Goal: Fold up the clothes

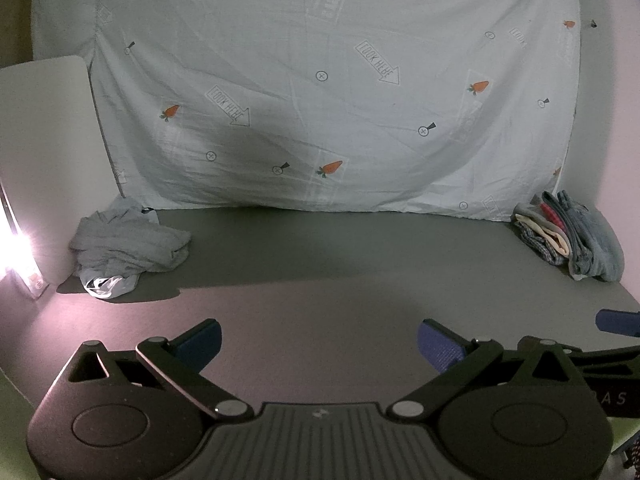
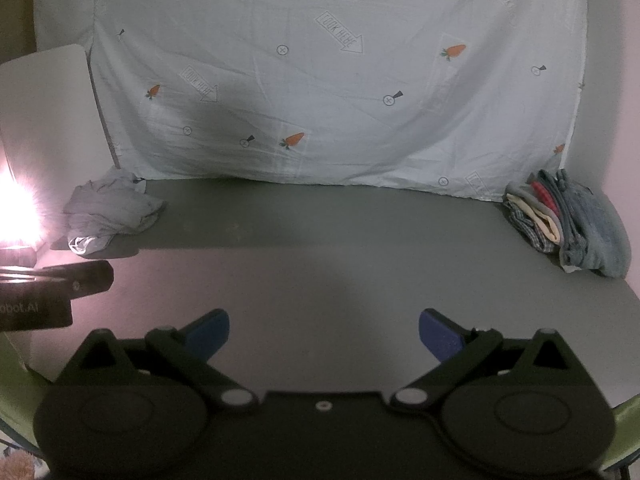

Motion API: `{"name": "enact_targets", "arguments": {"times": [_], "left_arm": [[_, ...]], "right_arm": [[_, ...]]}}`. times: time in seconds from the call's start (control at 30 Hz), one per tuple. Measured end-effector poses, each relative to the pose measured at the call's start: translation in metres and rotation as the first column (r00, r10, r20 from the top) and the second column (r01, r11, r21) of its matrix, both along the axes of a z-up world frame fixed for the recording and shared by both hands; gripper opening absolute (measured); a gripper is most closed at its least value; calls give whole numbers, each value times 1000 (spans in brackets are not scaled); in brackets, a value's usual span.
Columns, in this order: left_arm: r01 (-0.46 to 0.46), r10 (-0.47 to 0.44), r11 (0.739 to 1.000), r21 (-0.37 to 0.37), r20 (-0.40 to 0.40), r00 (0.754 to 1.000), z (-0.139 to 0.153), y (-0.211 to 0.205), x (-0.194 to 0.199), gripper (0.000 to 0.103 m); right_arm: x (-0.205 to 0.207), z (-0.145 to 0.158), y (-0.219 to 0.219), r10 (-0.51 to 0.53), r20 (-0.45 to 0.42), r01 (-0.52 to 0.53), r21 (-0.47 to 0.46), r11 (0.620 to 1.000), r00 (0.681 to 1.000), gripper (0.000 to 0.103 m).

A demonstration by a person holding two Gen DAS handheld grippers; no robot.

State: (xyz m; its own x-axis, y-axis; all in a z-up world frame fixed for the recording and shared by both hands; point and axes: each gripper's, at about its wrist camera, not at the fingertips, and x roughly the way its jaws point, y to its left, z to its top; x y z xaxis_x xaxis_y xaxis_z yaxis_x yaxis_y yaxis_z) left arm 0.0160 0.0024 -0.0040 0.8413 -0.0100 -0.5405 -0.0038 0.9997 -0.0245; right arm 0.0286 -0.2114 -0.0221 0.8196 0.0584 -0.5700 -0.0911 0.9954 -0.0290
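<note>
A crumpled pile of grey and white clothes (image 1: 128, 244) lies at the far left of the grey table (image 1: 320, 272); it also shows in the right wrist view (image 2: 110, 214). A stack of folded clothes (image 1: 572, 236) with denim on its right side sits at the far right, also in the right wrist view (image 2: 568, 224). My left gripper (image 1: 320, 344) is open and empty above the table's near part. My right gripper (image 2: 324, 334) is open and empty beside it; one of its blue fingertips (image 1: 616, 322) shows at the left wrist view's right edge.
A pale sheet (image 1: 320, 80) printed with carrots and arrows hangs behind the table. A white board (image 1: 44, 140) leans at the left. A bright lamp (image 1: 16, 248) glares at the left edge. The left gripper's black body (image 2: 52, 292) shows at left in the right wrist view.
</note>
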Motion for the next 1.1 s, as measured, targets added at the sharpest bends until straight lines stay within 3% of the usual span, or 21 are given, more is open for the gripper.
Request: {"name": "enact_targets", "arguments": {"times": [0.5, 0.9, 1.0, 1.1], "left_arm": [[-20, 20, 1000, 0, -25, 999, 0, -7, 22, 103], [-66, 66, 998, -2, -18, 998, 0, -36, 68, 103], [-88, 87, 996, -16, -27, 996, 1, -49, 89, 103], [-127, 118, 985, -118, -76, 990, 3, -52, 111, 103]], "right_arm": [[14, -2, -7, 9, -19, -8, 12, 1000, 1000, 103], [52, -10, -41, 8, 25, -9, 23, 1000, 1000, 103], [77, -17, -54, 54, -17, -52, 83, 995, 998, 103], [108, -24, -71, 143, -93, -119, 224, 967, 985, 103]]}}
